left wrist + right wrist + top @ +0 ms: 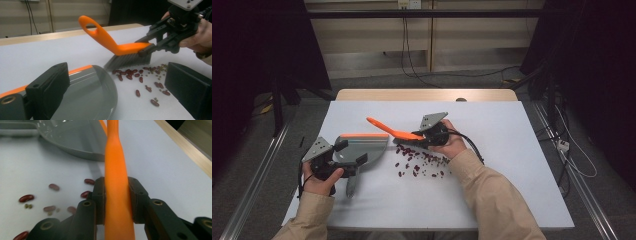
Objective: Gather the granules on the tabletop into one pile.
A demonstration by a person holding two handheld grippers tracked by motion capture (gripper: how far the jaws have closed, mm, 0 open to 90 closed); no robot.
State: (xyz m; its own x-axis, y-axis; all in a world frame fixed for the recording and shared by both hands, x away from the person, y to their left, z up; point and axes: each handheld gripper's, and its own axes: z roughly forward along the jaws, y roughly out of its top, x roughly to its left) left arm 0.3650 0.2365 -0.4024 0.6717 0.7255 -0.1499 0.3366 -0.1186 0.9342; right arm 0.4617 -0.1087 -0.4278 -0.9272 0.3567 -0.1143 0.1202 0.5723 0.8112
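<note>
On white table point(512, 165), orange grey-bristled brush point(117, 47) meets beans point(130, 73).

A white table point(512, 150) with a wooden far edge carries a grey dustpan point(362, 147) with an orange strip. Dark red beans point(419, 160) lie scattered on the bare top just right of the dustpan, a few small greenish ones among them.

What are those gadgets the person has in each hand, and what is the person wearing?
Each hand holds a black two-jaw gripper: the left gripper and right gripper both carry a grey three-cornered plate on top and trail a black cable. Both sleeves are beige.
</note>
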